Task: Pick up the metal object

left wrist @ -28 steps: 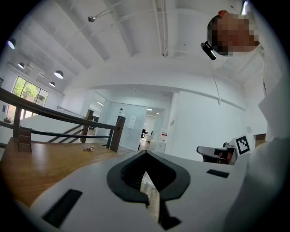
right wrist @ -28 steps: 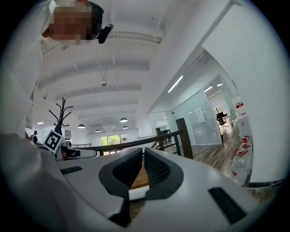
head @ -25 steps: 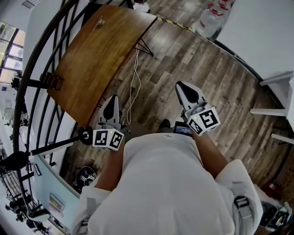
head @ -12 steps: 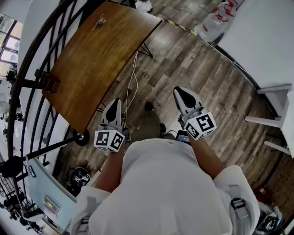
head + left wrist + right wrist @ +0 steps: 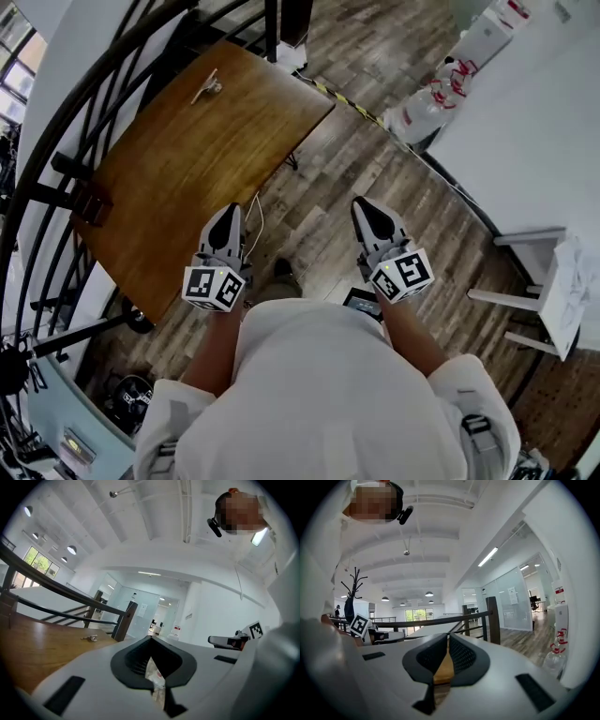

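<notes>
Left claw (image 5: 229, 214) and right claw (image 5: 366, 208) clenched, empty; metal object (image 5: 207, 87) upper left on wooden surface (image 5: 187, 178)

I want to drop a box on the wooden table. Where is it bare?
Nearly all of the wooden table is bare, from its near edge across the middle to the right corner. Only the small metal object lies near the far corner, and a brown fitting sits by the left edge.

The metal object (image 5: 208, 87) lies on the wooden table (image 5: 187, 178).
</notes>
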### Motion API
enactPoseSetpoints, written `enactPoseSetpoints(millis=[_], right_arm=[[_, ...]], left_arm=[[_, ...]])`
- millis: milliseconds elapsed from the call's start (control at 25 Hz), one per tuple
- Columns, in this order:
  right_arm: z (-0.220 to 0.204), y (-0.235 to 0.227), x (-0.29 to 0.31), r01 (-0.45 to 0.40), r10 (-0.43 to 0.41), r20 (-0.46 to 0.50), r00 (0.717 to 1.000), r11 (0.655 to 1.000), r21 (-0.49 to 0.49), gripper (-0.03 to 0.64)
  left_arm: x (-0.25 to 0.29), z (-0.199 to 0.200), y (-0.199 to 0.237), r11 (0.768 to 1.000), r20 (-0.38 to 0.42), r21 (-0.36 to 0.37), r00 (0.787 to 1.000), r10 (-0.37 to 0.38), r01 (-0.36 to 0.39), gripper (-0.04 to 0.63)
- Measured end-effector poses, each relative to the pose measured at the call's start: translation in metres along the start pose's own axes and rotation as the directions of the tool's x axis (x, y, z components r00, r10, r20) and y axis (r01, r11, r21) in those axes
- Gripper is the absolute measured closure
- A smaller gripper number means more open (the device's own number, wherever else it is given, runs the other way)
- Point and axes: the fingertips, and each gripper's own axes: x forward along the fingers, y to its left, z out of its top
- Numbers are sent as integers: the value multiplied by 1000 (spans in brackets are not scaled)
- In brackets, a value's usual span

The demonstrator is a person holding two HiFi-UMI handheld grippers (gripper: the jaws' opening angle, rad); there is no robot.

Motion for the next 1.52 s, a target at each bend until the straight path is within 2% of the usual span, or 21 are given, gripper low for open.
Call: enactPoseSetpoints(millis=[160, 440, 640, 880, 1080, 1320, 1520], right_arm=[[11, -5, 39, 0, 0, 5, 1000, 1000, -6, 588], [5, -22, 71, 38, -39, -45, 998, 999, -21, 588], [10, -49, 80, 57, -57, -68, 996, 998, -1, 588], [5, -78, 113, 22, -20, -59, 998, 999, 31, 588], [11, -123, 146, -23, 24, -19, 1000, 998, 60, 588], [32, -192, 192, -91, 91, 23, 996, 996, -10, 588], [57, -251, 219, -175, 176, 31, 984, 984, -20, 588]], left_arm=[[29, 5, 26, 999, 4, -34, 1000, -18, 18, 583], [61, -6, 64, 994, 7, -103, 999, -36, 37, 583], [82, -18, 67, 987, -17, -161, 1000, -24, 21, 583], [117, -17, 69, 990, -26, -138, 1000, -15, 11, 583], [161, -19, 61, 993, -51, -115, 999, 13, -19, 583], [236, -4, 48, 994, -46, -78, 997, 68, -71, 583], [298, 18, 31, 991, -16, -39, 992, 127, -128, 583]])
